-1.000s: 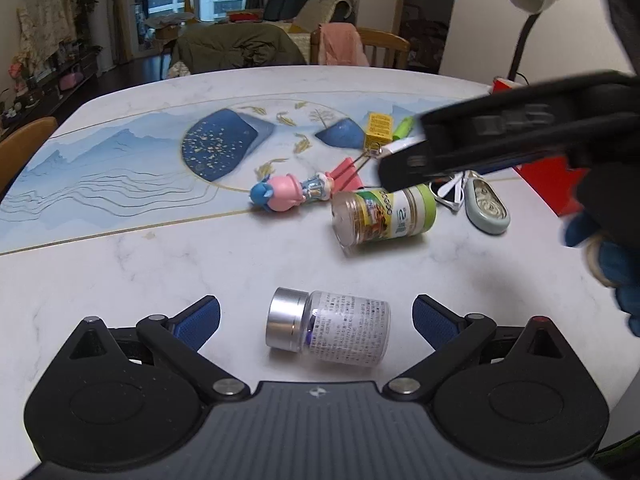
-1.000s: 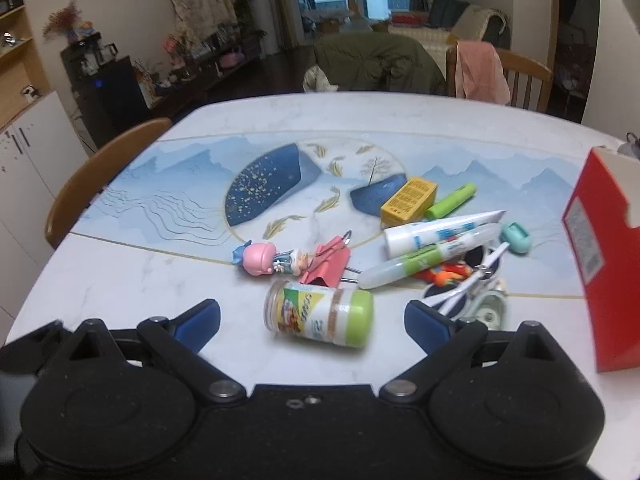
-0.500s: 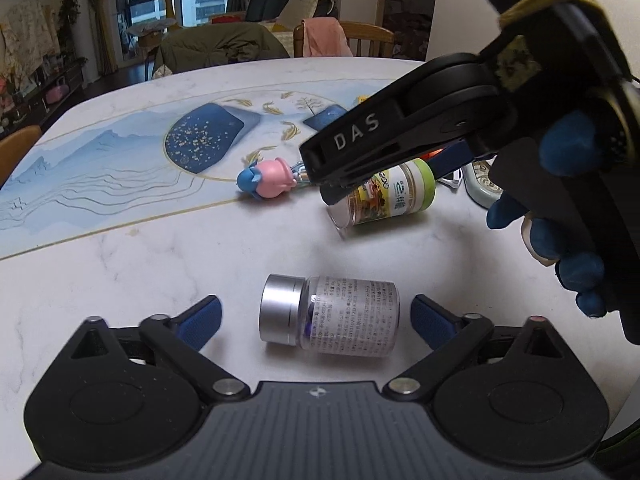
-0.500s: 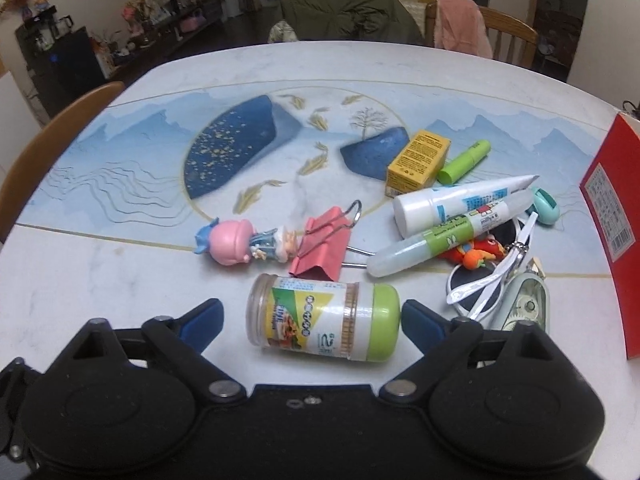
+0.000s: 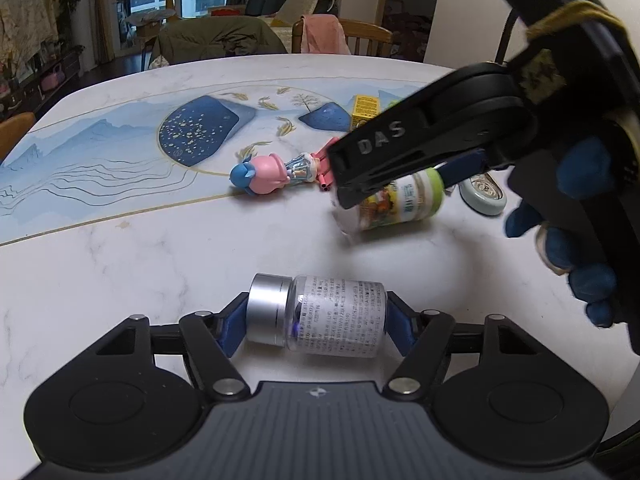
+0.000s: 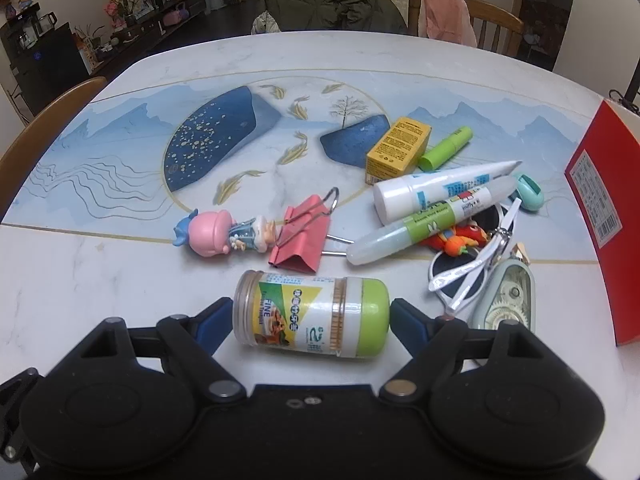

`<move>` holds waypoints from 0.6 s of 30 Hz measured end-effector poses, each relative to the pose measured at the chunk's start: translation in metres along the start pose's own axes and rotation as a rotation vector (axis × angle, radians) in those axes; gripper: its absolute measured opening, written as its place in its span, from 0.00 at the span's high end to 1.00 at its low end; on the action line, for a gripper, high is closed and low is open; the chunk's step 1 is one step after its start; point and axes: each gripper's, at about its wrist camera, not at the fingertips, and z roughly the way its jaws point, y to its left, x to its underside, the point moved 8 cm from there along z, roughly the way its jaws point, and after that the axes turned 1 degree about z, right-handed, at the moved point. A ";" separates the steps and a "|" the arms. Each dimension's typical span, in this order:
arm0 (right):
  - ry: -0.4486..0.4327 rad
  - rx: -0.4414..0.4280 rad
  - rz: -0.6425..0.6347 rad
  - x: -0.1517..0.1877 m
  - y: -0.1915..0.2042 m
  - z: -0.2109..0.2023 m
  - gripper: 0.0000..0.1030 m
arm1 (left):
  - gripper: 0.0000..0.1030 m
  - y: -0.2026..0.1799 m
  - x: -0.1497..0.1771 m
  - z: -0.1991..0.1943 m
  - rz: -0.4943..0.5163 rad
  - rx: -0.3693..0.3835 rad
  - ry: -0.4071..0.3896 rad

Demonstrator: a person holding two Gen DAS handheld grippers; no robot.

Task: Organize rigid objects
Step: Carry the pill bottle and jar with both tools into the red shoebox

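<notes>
1. Left wrist view: my left gripper [image 5: 316, 318] has its blue pads pressed on both ends of a clear plastic bottle with a silver cap [image 5: 316, 314], which lies on its side on the white marble table [image 5: 120, 264]. One pad is on the cap, the other on the base, so I'd call that pinched, though it isn't lifted yet as far as I can tell. Farther out I can see my right gripper [image 5: 404, 184] coming in from the right, down over the toothpick jar with the green lid [image 5: 394, 210]. A pink-and-blue toy figure [image 5: 266, 174] lies just beyond it.

2. Right wrist view: the toothpick jar [image 6: 312, 314] sits sideways between the right gripper's [image 6: 310, 320] fingers. The pad on the lid side looks like it's touching, the one on the bottom end is right at the jar, but honestly I can't tell if it's fully clamped or just closing in.

3. Progress: pretty much the start, I reckon. Still loose in a heap behind the jar: a pink binder clip [image 6: 302, 236], two white tubes [image 6: 436, 196], a yellow carton [image 6: 398, 148], a green stick [image 6: 446, 148], white sunglasses [image 6: 472, 268], a correction tape dispenser [image 6: 506, 296]. A red box [image 6: 604, 216] stands at the right edge. Nothing looks sorted yet.
</notes>
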 end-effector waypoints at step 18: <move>-0.116 0.007 0.070 -0.019 -0.063 -0.101 0.19 | 0.33 -0.035 -0.073 -0.036 -0.045 0.055 -0.116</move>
